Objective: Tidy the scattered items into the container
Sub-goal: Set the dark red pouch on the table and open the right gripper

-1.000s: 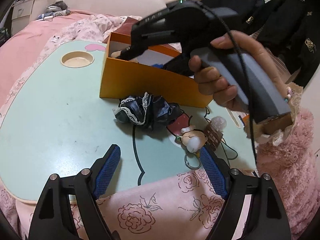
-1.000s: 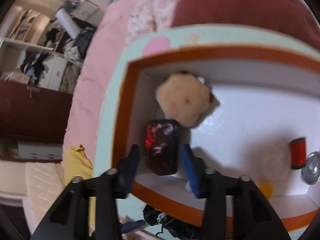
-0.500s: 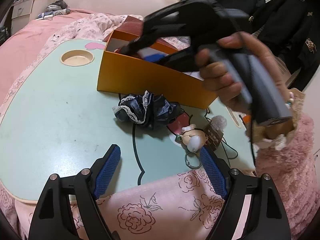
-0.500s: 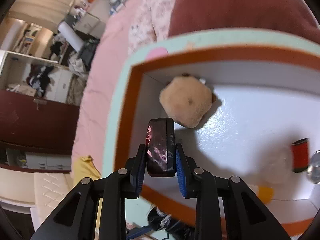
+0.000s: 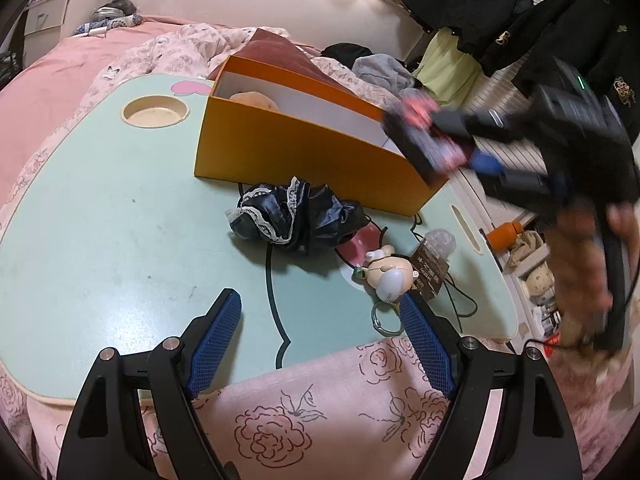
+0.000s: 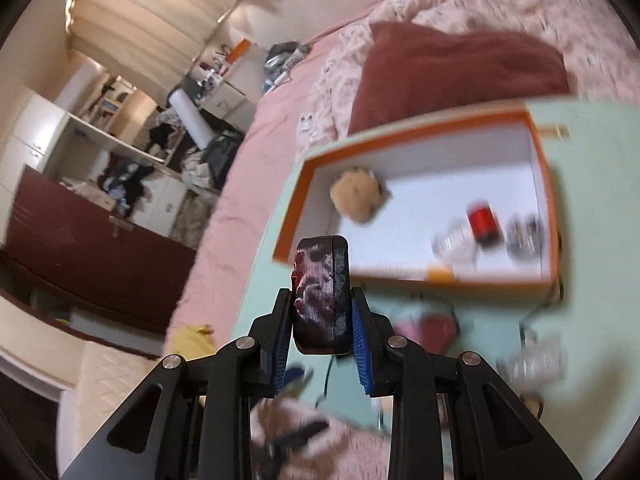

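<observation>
Right hand-held gripper (image 6: pixel 322 326), clenched on the dark pouch (image 6: pixel 320 300), has lifted it out of the orange box (image 5: pixel 304 148) (now past the box's right corner). Left hand-held gripper (image 5: pixel 320 344) hangs released over the counter's (image 5: pixel 100 216) near edge; pink bedding (image 5: pixel 60 64) surrounds it.

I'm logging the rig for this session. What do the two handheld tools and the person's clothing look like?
Both are alike: the left tool and the right tool have black angular finger frames with silver bolt heads and blue mesh-textured pads. In the left wrist view, the right tool's dark body carries a small green light, and a thin black cable runs beside its handle. A fluffy pink sleeve shows under the hand.
</observation>
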Demonstrator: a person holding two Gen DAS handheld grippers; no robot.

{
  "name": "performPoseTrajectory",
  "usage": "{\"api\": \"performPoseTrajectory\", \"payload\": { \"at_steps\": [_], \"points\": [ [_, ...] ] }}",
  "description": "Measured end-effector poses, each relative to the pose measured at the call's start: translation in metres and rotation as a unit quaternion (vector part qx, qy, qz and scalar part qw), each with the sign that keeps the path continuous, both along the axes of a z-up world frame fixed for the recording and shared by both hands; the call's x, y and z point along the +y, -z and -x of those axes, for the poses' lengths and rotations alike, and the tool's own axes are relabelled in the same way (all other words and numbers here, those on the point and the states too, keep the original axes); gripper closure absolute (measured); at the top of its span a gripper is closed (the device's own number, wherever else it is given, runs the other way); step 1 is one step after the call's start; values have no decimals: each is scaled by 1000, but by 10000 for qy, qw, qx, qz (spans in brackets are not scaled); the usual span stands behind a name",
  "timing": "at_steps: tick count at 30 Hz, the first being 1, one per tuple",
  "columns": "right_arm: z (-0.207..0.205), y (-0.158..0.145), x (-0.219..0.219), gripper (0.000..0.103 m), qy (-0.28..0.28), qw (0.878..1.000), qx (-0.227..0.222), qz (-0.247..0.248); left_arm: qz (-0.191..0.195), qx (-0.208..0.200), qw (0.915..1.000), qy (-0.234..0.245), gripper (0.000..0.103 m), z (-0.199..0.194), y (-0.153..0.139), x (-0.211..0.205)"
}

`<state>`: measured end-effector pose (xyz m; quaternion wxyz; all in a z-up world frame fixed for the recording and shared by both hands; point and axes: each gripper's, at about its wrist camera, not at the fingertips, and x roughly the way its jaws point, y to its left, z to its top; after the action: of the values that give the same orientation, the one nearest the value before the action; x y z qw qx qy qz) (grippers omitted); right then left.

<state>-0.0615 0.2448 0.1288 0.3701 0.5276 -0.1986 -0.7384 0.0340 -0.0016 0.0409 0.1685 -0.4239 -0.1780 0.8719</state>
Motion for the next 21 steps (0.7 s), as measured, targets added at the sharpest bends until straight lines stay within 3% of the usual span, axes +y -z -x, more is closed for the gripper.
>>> {"api": "performPoseTrajectory", "payload": {
  "at_steps": [11,13,14,16,21],
  "points": [
    [-23,40,30,74,209,9972,203,-681,162,16,9999,-44,22,0,-1,3],
    [-28,35,34,67,282,9970,401,-594,168,5,9998,-51,22,1,0,3],
    [-33,31,38,56,373,9963,538,-563,172,2,9998,-55,22,1,0,4],
    [-42,22,46,43,613,9923,890,-614,184,6,9998,-67,22,1,-1,4],
    [-74,10,48,41,946,9733,1824,-1019,211,86,9994,-247,22,0,-3,0]
  ]
}}
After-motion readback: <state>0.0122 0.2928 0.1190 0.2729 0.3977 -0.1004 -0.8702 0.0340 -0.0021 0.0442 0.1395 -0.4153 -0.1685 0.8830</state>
